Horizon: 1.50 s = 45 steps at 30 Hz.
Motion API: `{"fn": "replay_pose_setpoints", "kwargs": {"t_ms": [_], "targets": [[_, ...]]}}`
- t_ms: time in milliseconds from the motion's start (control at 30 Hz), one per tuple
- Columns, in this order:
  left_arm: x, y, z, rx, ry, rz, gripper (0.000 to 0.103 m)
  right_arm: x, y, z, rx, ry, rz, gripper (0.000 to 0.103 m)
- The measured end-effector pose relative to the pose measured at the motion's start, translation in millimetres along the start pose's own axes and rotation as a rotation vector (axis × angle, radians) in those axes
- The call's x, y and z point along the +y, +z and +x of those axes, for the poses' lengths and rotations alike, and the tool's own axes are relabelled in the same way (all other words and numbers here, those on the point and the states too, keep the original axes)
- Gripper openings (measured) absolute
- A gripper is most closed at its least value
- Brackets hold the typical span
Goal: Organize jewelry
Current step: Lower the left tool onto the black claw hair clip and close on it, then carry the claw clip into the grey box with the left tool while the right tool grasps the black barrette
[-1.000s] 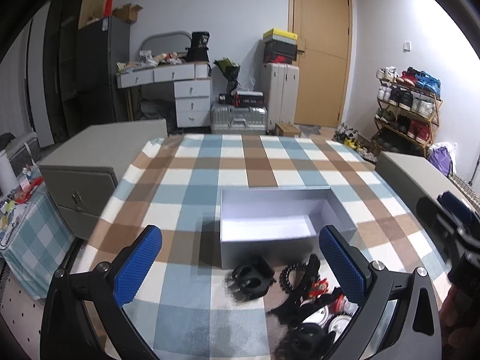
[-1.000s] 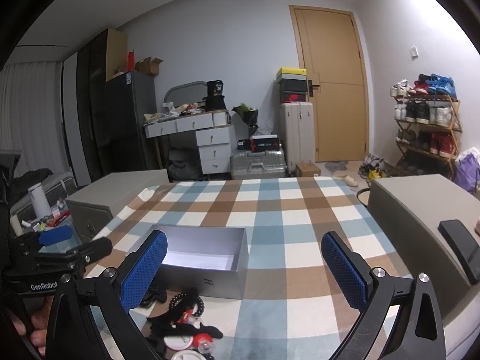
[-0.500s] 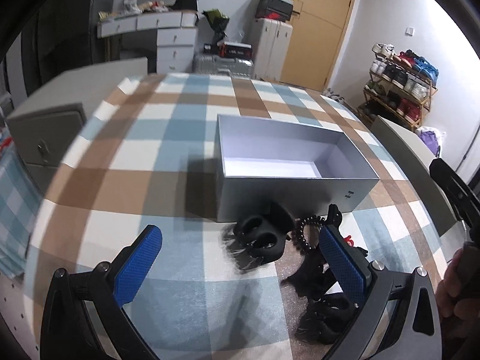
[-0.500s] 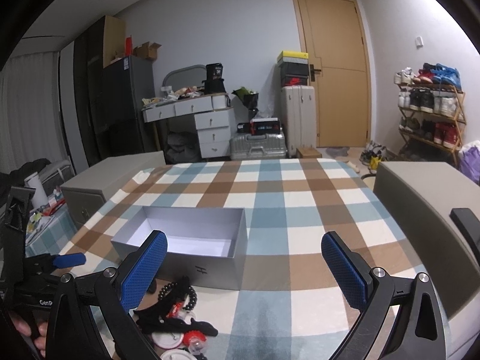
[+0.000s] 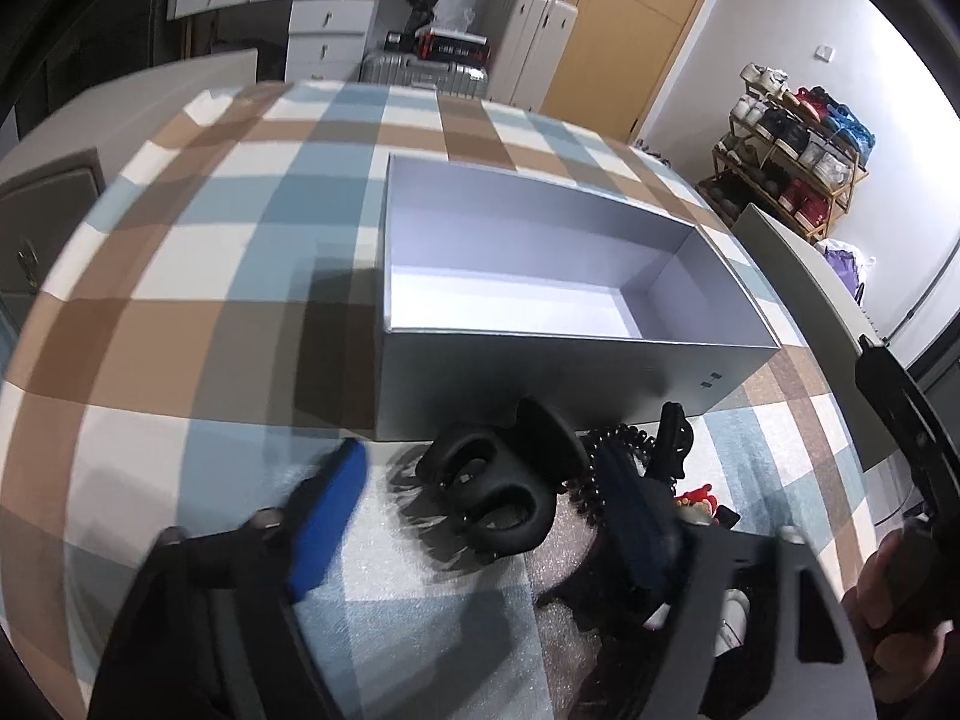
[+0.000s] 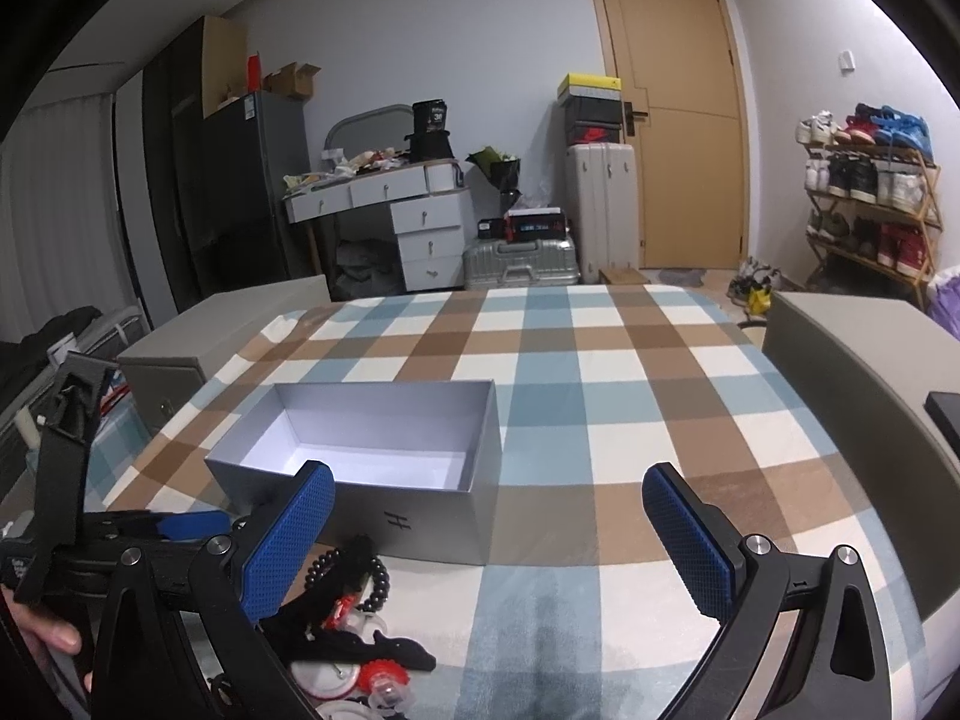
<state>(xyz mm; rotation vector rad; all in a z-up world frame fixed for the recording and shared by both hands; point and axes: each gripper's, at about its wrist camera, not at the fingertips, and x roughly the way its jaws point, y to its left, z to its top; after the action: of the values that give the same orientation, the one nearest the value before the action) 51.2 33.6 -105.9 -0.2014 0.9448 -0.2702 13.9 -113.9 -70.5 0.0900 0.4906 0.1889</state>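
Left gripper [image 5: 480,516] is angled down over a black hair claw clip [image 5: 492,498], fingers closing around it but not pinching yet. The clip sits on the plaid desk [image 5: 198,276] just in front of the empty grey box [image 5: 540,384], next to a black bead bracelet [image 6: 354,570]. Right gripper [image 6: 489,534] hangs wide open, holding nothing.

The left gripper [image 5: 480,516] is motion-blurred, its closing jaws astride the black hair claw [image 5: 492,492]. It hides part of the accessory pile [image 5: 678,480]. The white discs [image 6: 354,681] run off the picture's bottom edge.
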Motion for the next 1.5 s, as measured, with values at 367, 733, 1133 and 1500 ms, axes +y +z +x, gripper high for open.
{"fn": "replay_pose_setpoints", "kwargs": {"t_ms": [367,733,1133,1500], "targets": [[-3.6,-2.5,-3.7,0.02,-0.007,0.043,0.05,-1.1,-7.2,13.7,0.101,0.136,0.036,0.103],[1.1,-5.1,-22.2,-0.023,0.019,0.056,0.05,25.2,-17.4,29.2,0.25,0.292,0.042,0.102],[10.4,-5.6,-30.2,-0.031,-0.01,0.041,0.05,46.8,-25.0,67.9,0.395,0.264,0.028,0.069],[12.7,-8.8,-34.1,-0.05,-0.016,0.054,0.05,48.5,-27.0,70.7,0.398,0.219,0.023,0.024]]}}
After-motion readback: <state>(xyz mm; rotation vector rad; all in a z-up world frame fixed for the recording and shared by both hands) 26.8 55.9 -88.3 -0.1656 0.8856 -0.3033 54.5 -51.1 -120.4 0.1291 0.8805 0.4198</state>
